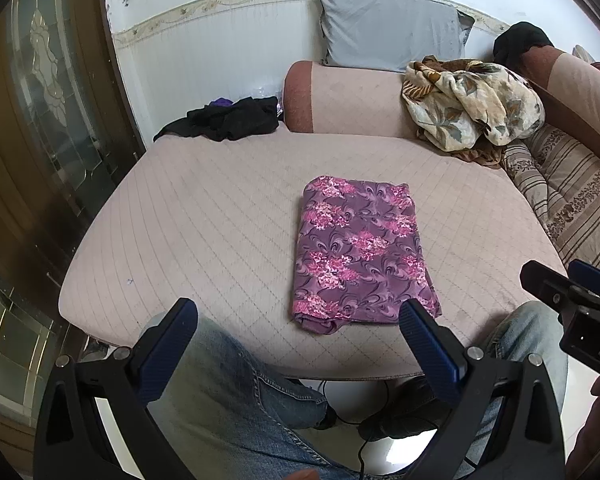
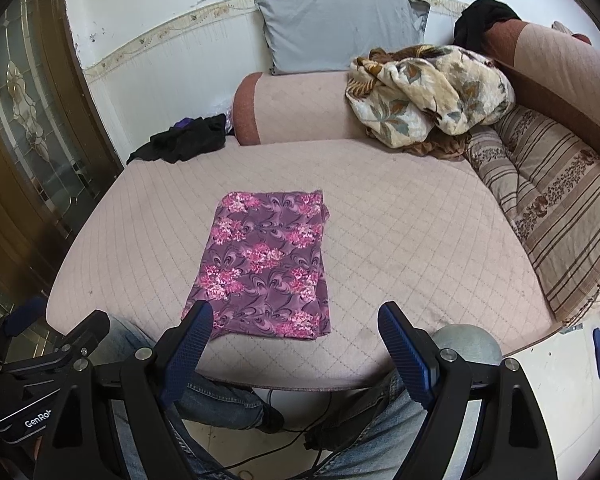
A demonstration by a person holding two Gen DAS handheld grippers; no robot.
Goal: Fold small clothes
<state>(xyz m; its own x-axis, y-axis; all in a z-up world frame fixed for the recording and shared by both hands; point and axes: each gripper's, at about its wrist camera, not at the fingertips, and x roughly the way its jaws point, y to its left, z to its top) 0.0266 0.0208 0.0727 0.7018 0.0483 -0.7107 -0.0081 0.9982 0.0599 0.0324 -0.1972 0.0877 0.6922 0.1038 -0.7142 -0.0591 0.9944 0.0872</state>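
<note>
In the left wrist view, the left gripper [image 1: 298,330] hangs released and empty over the near edge of the quilted sofa seat [image 1: 180,220], and the one folded purple floral cloth [image 1: 362,250] lies ahead and to the right of its fingers, its long axis running away from the person, its near right corner just behind the right finger. In the right wrist view, the right gripper [image 2: 296,332] is likewise spread wide with nothing between its fingers, the same cloth lying ahead and leftward, its near-left corner behind the left finger; neither seems clearly nearer. I count one floral cloth, one dark heap of clothes [image 2: 184,142] at the far left corner, and two grippers.
</note>
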